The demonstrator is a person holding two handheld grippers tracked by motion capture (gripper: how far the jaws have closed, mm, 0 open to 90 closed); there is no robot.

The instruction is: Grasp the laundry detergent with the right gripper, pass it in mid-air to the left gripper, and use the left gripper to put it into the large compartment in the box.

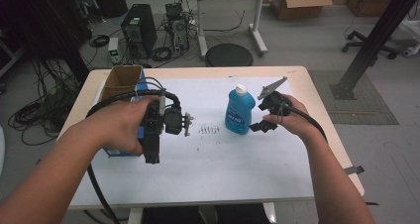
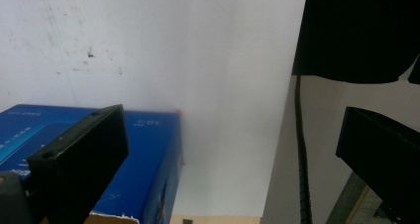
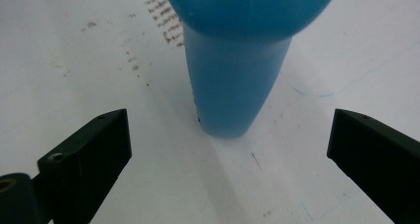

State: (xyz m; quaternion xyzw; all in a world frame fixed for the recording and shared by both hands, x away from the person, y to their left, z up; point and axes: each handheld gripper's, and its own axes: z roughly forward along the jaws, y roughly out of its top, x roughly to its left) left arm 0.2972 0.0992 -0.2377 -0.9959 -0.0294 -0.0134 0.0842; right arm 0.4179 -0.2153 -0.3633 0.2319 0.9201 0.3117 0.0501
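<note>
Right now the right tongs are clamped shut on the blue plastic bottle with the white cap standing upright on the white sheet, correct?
Not quite. The right tongs are open, jaws wide apart and clear of the blue plastic bottle, as the right gripper view shows. The bottle does stand upright on the white sheet.

The high view is evenly but rather dimly lit from overhead, with the white surface [image 1: 223,154] as the brightest area, the room's far left corner sinking into murk, and straight edges bowing slightly toward the frame borders. In the right gripper view the blue bottle [image 3: 237,80] looms close and soft-edged, throwing a faint shadow toward the camera. The left gripper view is hazy, washed pale across the surface.
</note>
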